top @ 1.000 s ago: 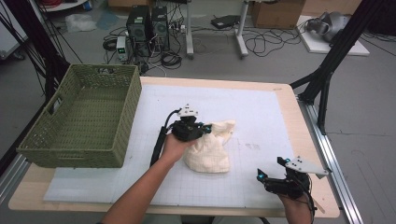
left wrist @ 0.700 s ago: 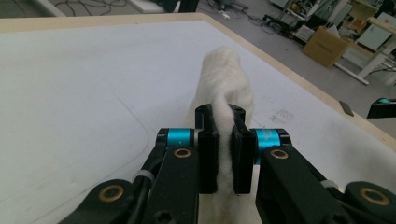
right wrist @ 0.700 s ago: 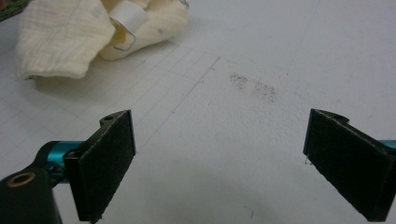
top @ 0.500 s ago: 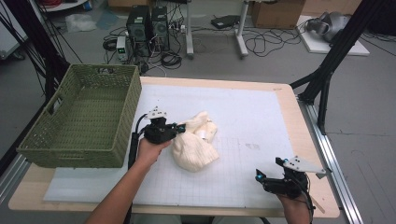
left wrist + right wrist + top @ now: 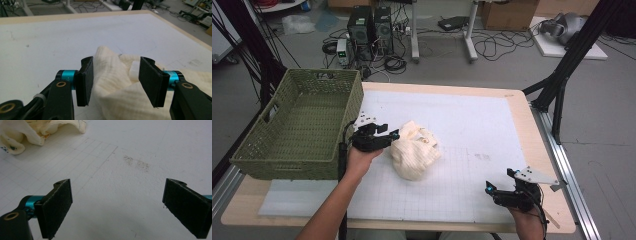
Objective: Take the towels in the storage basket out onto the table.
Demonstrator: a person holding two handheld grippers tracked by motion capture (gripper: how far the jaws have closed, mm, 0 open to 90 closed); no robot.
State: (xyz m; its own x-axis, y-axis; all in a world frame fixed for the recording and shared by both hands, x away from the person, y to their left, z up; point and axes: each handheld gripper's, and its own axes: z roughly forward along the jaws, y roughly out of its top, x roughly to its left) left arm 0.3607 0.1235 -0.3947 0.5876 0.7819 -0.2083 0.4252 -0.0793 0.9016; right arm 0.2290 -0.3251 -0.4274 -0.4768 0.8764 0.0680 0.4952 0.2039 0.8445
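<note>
Left gripper let go of cloth
Jaws had just been opening, cloth between them, unpinched; cloth lay mid-mat, just right of basket. Right gripper sat wide open, near-right, well apart.

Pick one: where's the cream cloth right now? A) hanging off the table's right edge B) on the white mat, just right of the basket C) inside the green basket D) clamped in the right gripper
B: the high view shows the cream cloth bunched on the white mat, beside the green basket, with the left gripper at its edge and the right gripper far off near the front corner.
</note>
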